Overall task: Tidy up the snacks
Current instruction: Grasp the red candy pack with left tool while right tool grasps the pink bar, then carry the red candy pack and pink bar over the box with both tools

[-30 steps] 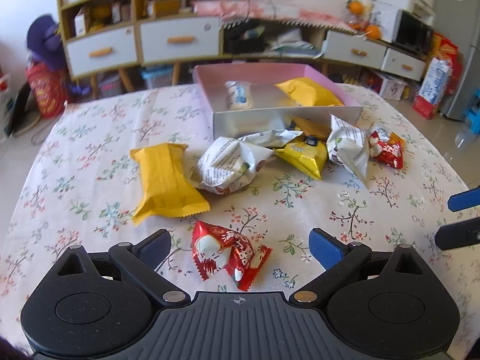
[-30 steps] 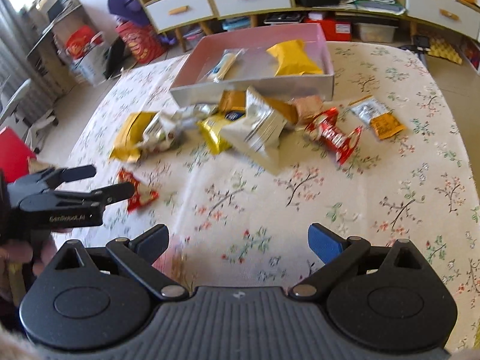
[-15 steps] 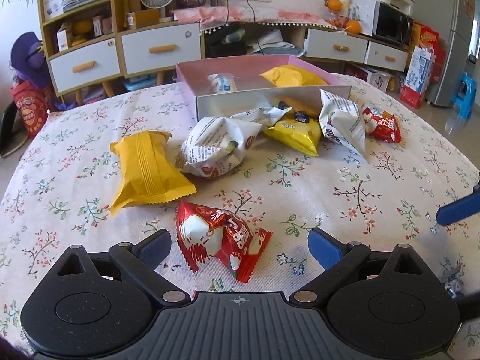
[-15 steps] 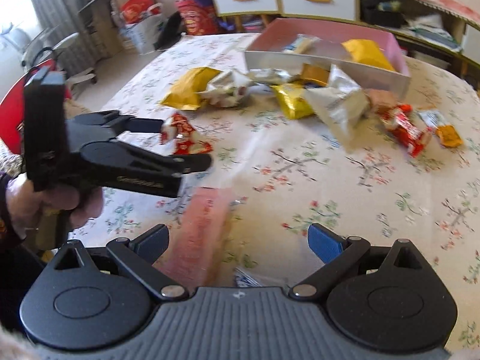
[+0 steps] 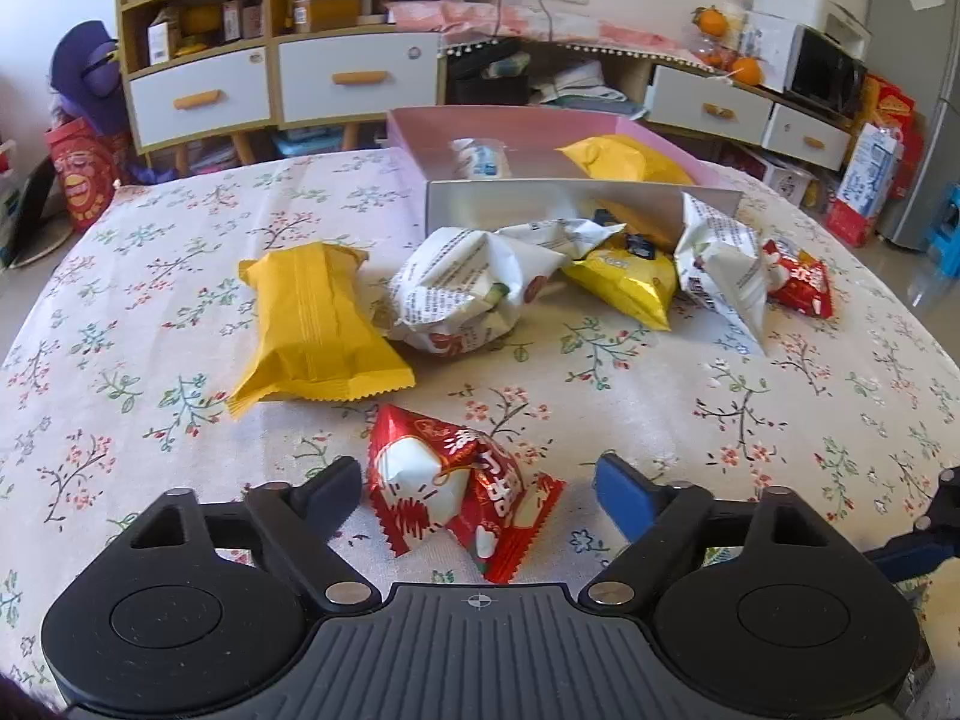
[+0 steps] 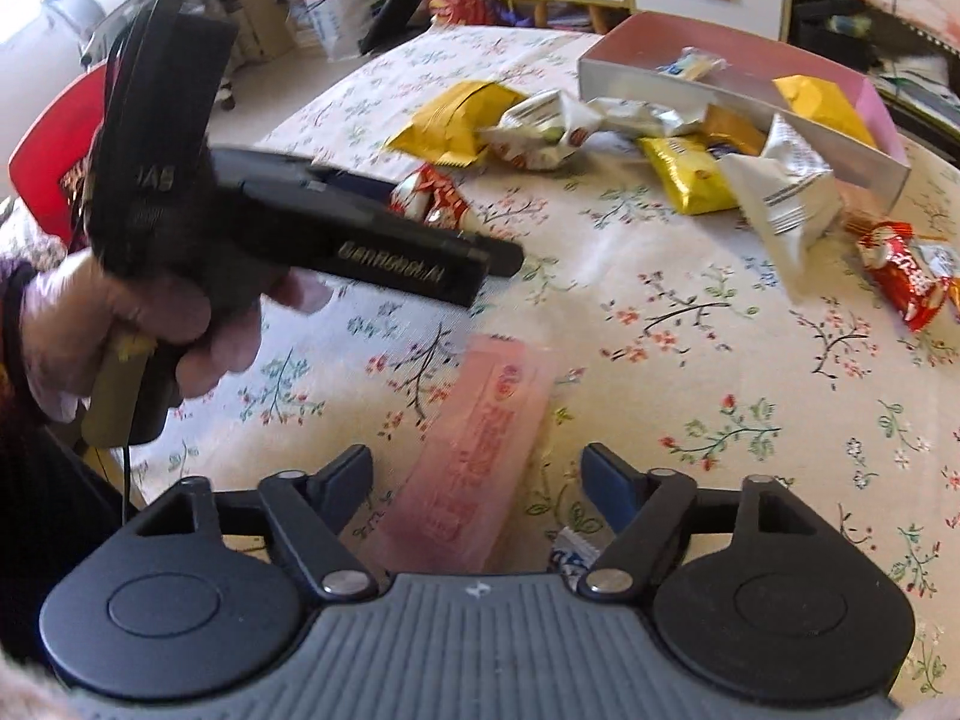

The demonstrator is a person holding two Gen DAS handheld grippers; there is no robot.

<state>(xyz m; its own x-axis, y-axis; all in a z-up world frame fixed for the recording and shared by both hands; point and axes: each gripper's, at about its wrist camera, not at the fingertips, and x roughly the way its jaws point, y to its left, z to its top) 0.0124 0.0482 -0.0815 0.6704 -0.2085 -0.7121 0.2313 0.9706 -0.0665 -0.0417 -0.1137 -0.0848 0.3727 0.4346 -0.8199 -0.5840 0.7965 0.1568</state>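
Both jaws closing, nothing gripped: left gripper (image 5: 477, 483) (marked "GenRobot.AI") round red packet (image 5: 459, 489), right gripper (image 6: 477, 474) round pink packet (image 6: 477, 462).

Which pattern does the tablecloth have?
Small flowers and twigs on cream tablecloth; clearest in left wrist view.

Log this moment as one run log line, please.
left gripper: closing around red-and-white snack packet | right gripper: closing around pink wrapped bar | pink-walled box: two snacks inside
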